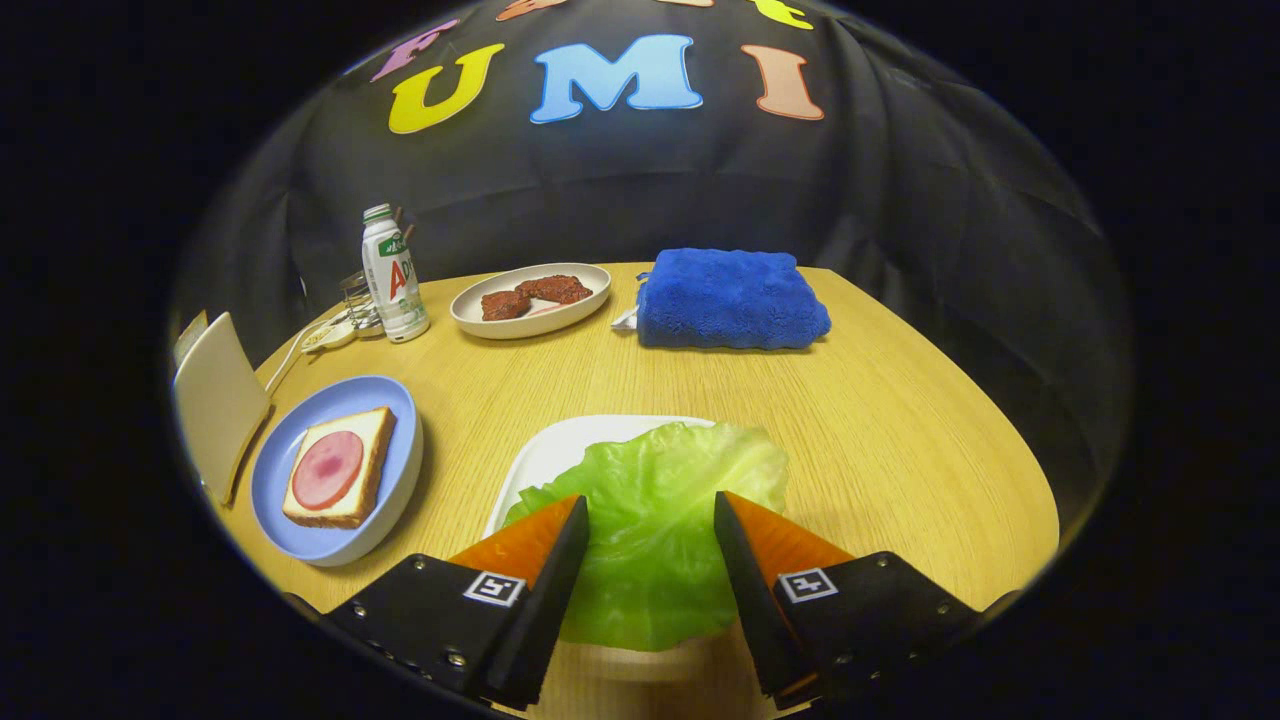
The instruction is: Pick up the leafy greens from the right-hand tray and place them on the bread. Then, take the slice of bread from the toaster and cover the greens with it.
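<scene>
A round, light wooden table (900,440) is seen from just above its near edge, with a black cloth wall behind it. The table's right half is bare wood, leaving open room between the near tray and the far side.

At the far side, a folded blue plush towel (730,298) is laid flat. To its left, an oval cream plate (470,315) is set, holding two dark red-brown pieces of meat (535,295). Further left, near the table's edge, a white plastic bottle with a green cap (393,273) is stood upright.

On the left, a round pale blue plate (400,480) is placed, carrying a square slice of bread (372,450) topped with a round pink slice of ham (327,469). Just beside that plate, at the table's edge, a cream panel (215,400) is seen tilted.

Nearest, a white tray (545,455) is set, and a broad green lettuce leaf (655,500) is spread over it. The gripper (650,520) is held wide open, its two fingers parted on either side of the leaf; whether the fingertips (570,535) touch it cannot be told.
</scene>
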Demonstrator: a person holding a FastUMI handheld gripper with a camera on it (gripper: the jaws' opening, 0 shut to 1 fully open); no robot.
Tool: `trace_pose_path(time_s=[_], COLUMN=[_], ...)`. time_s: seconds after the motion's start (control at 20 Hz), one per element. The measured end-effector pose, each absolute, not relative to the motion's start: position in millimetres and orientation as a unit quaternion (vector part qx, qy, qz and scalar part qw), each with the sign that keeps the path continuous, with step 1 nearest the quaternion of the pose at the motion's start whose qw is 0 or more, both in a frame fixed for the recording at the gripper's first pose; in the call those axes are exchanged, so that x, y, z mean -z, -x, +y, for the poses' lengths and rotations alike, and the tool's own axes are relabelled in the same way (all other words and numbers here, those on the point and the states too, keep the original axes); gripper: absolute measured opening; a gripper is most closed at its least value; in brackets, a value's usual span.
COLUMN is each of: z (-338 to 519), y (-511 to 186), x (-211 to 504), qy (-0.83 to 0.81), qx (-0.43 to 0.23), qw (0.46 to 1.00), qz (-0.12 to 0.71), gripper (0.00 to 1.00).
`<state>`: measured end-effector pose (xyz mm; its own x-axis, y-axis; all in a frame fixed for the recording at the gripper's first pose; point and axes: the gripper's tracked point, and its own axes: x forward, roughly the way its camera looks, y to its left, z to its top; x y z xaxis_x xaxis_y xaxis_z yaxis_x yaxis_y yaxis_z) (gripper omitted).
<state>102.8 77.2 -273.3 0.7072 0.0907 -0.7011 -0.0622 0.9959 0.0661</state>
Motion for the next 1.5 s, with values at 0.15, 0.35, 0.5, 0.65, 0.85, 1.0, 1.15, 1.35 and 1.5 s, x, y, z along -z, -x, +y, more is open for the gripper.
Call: trace_pose_path(time_s=[0.15, 0.35, 0.5, 0.65, 0.85, 1.0, 1.15, 1.35, 1.5], z=[72.4, 76.1, 81.1, 79.0, 77.7, 90.1, 105.2, 135.4, 165.5], y=[-107.2, -115.3, -106.2, -106.7, -104.2, -99.7, -95.8, -96.0, -96.6], x=[274.9, 269.1, 269.3, 261.1, 244.1, 244.0, 232.9, 191.4, 162.2], qy=[-0.027, -0.042, -0.039, -0.031, -0.026, -0.059, -0.072, -0.074, -0.075], qx=[-0.031, -0.020, -0.029, -0.022, -0.016, -0.029, -0.047, -0.083, -0.117], qw=[0.925, 0.930, 0.931, 0.941, 0.958, 0.957, 0.956, 0.963, 0.965], qz=[0.379, 0.364, 0.362, 0.336, 0.284, 0.283, 0.279, 0.245, 0.221], gripper=[0.46, 0.29, 0.01, 0.01, 0.01, 0.01, 0.01, 0.00, 0.00])
